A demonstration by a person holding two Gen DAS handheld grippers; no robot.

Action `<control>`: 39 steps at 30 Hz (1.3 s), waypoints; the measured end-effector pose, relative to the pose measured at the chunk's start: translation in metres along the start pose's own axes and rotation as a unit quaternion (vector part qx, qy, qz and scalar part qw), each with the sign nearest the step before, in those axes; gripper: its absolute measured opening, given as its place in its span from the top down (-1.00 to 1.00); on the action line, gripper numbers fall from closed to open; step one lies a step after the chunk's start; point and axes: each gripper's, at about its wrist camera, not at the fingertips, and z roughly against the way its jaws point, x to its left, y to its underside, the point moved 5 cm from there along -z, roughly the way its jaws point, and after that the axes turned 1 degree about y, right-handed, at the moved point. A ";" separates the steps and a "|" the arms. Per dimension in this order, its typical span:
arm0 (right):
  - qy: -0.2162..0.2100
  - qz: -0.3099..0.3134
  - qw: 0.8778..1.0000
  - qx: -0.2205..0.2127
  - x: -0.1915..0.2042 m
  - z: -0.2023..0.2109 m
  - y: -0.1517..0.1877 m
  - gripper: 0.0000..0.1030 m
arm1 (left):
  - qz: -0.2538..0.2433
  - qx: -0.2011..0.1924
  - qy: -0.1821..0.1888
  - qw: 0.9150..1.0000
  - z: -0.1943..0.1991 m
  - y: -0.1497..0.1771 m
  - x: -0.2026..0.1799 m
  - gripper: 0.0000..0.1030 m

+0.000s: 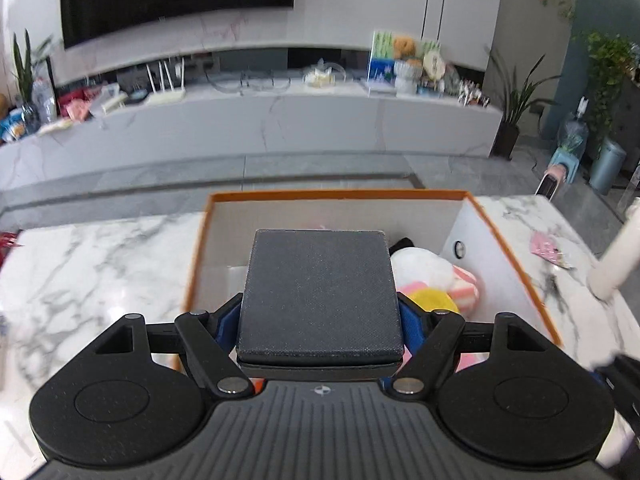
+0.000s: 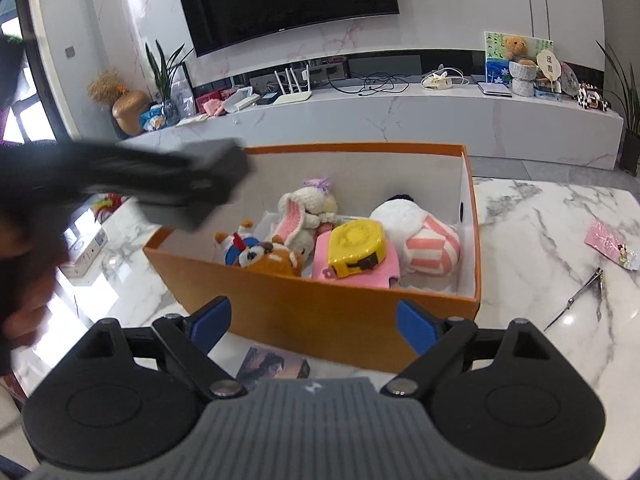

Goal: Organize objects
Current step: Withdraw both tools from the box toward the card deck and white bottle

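An open box [image 2: 320, 312] sits on a table [image 2: 540, 208], with a TV console [image 2: 400, 112] behind. Inside the box, a bear plush [image 2: 276, 258] lies at left, a rabbit plush [image 2: 304, 212] behind it, a toy case [image 2: 356, 248] in the middle, a striped plush [image 2: 420, 232] at right. Right of the box lie scissors [image 2: 588, 292]. A dark case [image 1: 320, 296], held between the left gripper's [image 1: 320, 316] fingers, hangs above the box.

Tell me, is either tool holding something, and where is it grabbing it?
The left tool holds a dark grey box, squeezed by its two side edges near the close end. The right tool holds nothing.
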 end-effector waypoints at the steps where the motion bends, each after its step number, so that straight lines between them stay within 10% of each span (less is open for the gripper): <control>1: -0.002 -0.004 1.000 -0.001 -0.002 -0.001 -0.002 -0.76 | 0.000 0.006 0.001 1.000 -0.012 -0.002 -0.002 -0.71; 19: -0.050 -0.019 0.994 -0.093 -0.008 -0.004 -0.030 -0.87 | 0.085 0.083 0.062 0.991 -0.032 -0.005 0.010 -0.76; 30: -0.012 -0.001 0.997 -0.082 0.008 -0.047 -0.046 -0.89 | 0.059 0.038 0.056 0.996 0.010 -0.016 0.007 -0.77; 39: 0.018 0.076 0.994 -0.072 0.007 -0.005 -0.026 -0.94 | 0.042 0.000 0.023 0.999 0.084 0.069 0.024 -0.83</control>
